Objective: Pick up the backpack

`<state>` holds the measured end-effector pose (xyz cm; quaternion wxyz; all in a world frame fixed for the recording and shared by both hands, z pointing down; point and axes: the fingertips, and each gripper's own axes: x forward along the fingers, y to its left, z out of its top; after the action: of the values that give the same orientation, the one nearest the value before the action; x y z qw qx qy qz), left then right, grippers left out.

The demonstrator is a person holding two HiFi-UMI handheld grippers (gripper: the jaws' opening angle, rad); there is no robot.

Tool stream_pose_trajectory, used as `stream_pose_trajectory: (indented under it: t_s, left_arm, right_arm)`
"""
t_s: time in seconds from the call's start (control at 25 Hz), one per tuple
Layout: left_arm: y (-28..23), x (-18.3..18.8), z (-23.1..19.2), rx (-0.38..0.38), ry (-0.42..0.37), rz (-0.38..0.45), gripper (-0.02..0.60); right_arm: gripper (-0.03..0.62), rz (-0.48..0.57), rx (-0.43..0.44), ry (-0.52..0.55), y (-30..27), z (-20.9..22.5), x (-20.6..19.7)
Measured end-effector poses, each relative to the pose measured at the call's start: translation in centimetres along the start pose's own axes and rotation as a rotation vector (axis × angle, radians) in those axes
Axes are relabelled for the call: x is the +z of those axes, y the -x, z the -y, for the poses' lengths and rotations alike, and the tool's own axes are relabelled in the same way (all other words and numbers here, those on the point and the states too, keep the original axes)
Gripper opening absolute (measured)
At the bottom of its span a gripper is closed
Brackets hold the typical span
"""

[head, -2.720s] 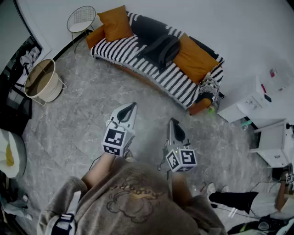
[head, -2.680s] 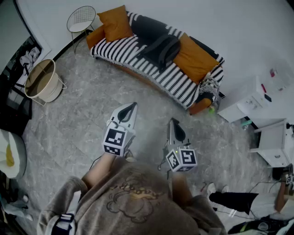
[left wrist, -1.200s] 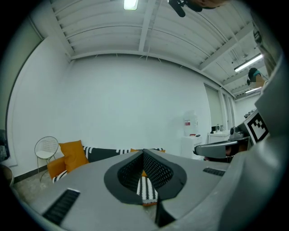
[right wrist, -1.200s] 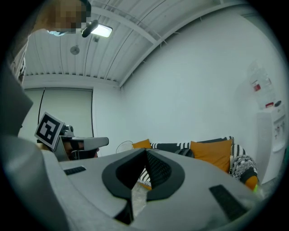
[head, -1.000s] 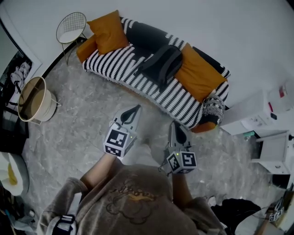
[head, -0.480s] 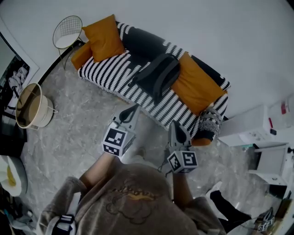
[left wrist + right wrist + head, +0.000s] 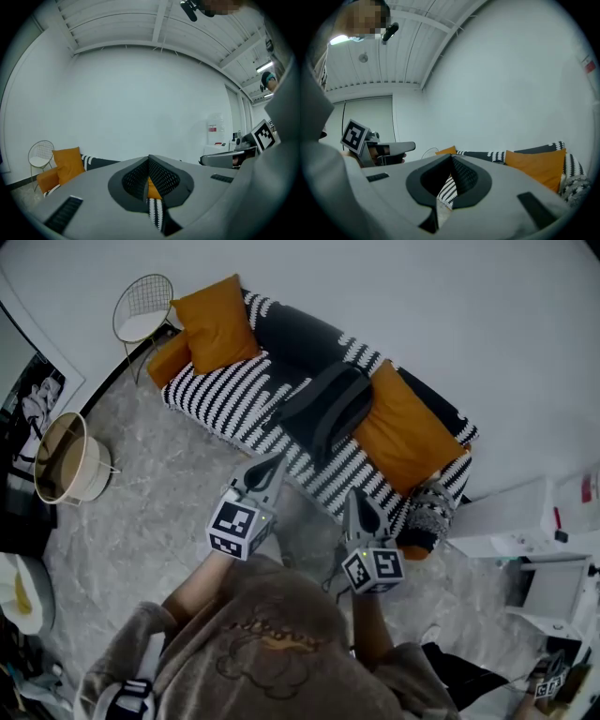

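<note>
The backpack [image 7: 323, 409] is dark grey and lies on the seat of a black-and-white striped sofa [image 7: 234, 395], between two orange cushions. In the head view my left gripper [image 7: 274, 463] is shut and empty, its tip over the sofa's front edge, a short way from the backpack. To its right, my right gripper [image 7: 354, 495] is likewise shut and holds nothing. In the left gripper view the left gripper [image 7: 149, 159] has its jaws closed together, with striped fabric and orange showing beyond. In the right gripper view the right gripper [image 7: 451, 159] is also closed. Neither gripper view shows the backpack.
An orange cushion [image 7: 214, 322] leans at the sofa's left end, another [image 7: 403, 427] right of the backpack. A wire chair [image 7: 142, 306] stands at the far left, a round basket [image 7: 64, 460] on the floor. White furniture [image 7: 525, 521] stands to the right.
The person has walked toward the sofa, which now lies closer under both grippers. Both grippers stayed shut and empty, held side by side.
</note>
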<state>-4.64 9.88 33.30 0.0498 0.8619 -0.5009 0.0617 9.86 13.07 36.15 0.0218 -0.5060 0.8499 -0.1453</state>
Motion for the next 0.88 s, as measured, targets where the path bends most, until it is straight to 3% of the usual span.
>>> stream_pose_trajectory:
  t_s: [0.88]
  left_arm:
    - [-19.0,0.0,-9.7,-0.144,-0.015,-0.035,0.000]
  right_arm:
    - [0.000,-0.025,-0.077,-0.029,-18.1,8.3,1.9]
